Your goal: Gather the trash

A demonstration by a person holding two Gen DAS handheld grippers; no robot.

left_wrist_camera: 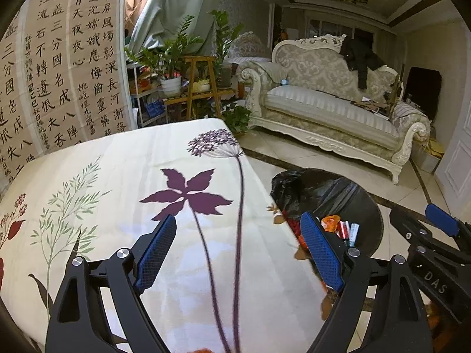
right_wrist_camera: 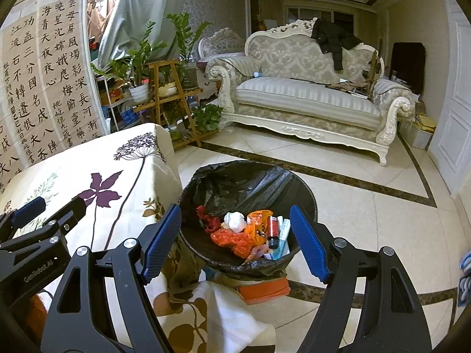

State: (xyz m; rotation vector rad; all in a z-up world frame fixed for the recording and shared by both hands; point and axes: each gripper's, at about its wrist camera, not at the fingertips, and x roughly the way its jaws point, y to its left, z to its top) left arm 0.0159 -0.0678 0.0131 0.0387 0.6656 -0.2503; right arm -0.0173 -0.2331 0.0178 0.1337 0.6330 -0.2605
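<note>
Left gripper [left_wrist_camera: 238, 253]: held above the table, pointing down at a slant; jaws spread wide, nothing between the blue pads.
Right gripper [right_wrist_camera: 235, 241]: held above the trash bin, pointing down at a slant; jaws spread wide, nothing gripped.
Relative position: the two grippers are side by side, left over the tabletop, right beyond the table's edge.
Trash bin [right_wrist_camera: 306, 203]: round, lined with a black bag, standing on the tiled floor just beside the table.
Trash [right_wrist_camera: 235, 239]: lies inside the bin; orange plastic wrap, red scraps, a white crumpled wad [right_wrist_camera: 234, 221], a small red bottle [right_wrist_camera: 273, 231] and a pale tube lying beside it.
Table [left_wrist_camera: 88, 206]: covered with a cream cloth printed with purple leaves and flower stems; the cloth hangs over the edge next to the bin.
Orange box [right_wrist_camera: 263, 289]: on the floor, partly under the bin's near side.
Background: white carved sofa [right_wrist_camera: 306, 100] with a black jacket over its back; potted plants on a wooden stand [right_wrist_camera: 172, 100]; calligraphy sheets on the wall.
</note>
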